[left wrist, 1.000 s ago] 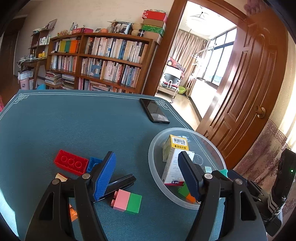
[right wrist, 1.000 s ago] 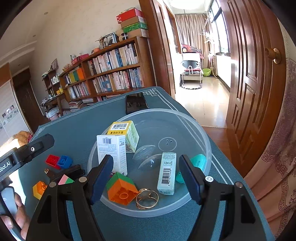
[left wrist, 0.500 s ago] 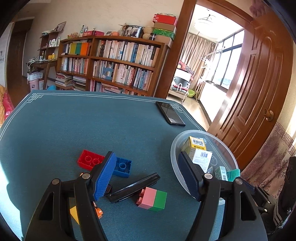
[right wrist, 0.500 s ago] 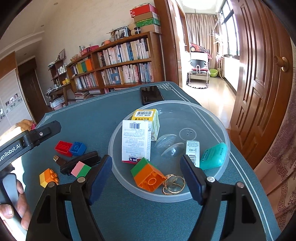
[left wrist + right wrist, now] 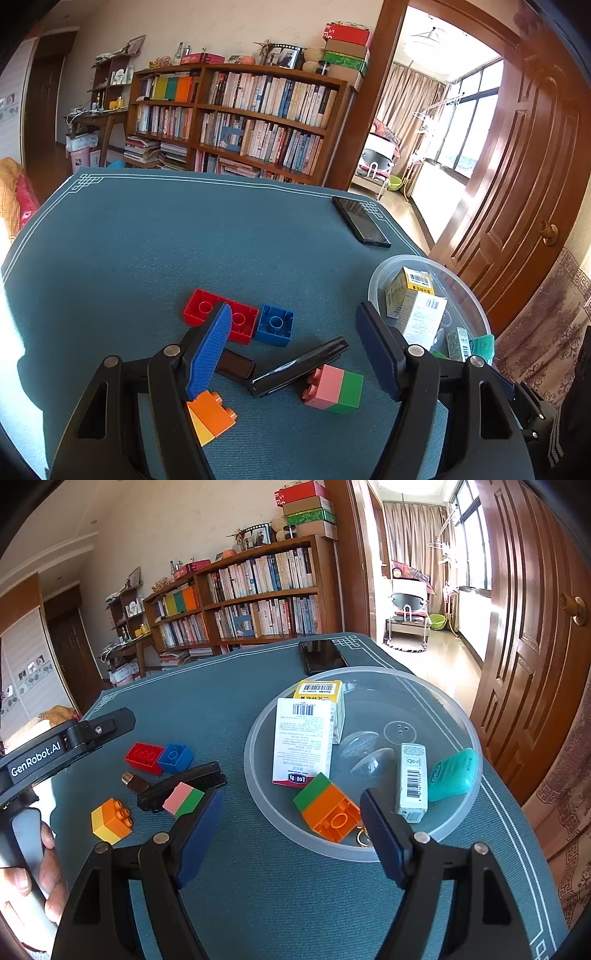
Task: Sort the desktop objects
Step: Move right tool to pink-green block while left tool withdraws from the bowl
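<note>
Teal table mat, bookshelf behind: both grippers, L & R, jaws apart, empty; clear bowl part-filled, loose bricks beside it; next step prob. grasp pink-green brick

Right gripper at bottom centre, jaws wide apart, empty. Clear plastic bowl right of centre, holding boxes and an orange-green brick. Loose bricks at left, near the black clip.
</note>
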The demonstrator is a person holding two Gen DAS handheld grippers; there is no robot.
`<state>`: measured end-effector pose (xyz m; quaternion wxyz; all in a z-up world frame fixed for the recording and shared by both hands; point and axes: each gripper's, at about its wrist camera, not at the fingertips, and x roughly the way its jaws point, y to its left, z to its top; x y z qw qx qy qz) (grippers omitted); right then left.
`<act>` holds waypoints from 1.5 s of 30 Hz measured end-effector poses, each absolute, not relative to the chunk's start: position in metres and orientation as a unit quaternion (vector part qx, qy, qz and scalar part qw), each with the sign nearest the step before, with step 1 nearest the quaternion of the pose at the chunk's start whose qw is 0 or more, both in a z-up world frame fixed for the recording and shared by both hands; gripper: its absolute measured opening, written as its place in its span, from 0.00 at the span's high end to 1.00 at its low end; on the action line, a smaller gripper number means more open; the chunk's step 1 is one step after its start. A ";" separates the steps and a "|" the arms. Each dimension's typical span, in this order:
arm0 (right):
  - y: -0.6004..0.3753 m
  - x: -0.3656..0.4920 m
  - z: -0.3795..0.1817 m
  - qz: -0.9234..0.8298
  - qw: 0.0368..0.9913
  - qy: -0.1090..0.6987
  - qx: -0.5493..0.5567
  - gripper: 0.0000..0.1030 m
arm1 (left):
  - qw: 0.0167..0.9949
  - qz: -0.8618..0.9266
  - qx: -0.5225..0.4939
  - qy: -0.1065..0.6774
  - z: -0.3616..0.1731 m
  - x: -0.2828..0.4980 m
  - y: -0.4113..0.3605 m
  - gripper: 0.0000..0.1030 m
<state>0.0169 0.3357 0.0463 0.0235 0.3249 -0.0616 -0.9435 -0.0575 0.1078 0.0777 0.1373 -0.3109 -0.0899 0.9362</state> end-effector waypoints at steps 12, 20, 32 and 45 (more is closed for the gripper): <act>0.317 0.020 0.042 -0.939 0.043 -0.056 0.336 0.22 | 0.119 0.932 -0.324 -0.114 0.069 -0.054 0.079 0.29; 0.308 0.024 0.041 -0.938 0.051 -0.053 0.338 0.22 | 0.111 0.931 -0.327 -0.119 0.066 -0.051 0.066 0.29; 0.292 0.023 0.036 -0.934 0.071 -0.046 0.348 0.22 | 0.101 0.924 -0.344 -0.131 0.056 -0.053 0.050 0.29; 0.267 0.013 0.026 -0.925 0.109 -0.041 0.361 0.22 | 0.123 0.912 -0.373 -0.117 0.043 -0.047 0.044 0.29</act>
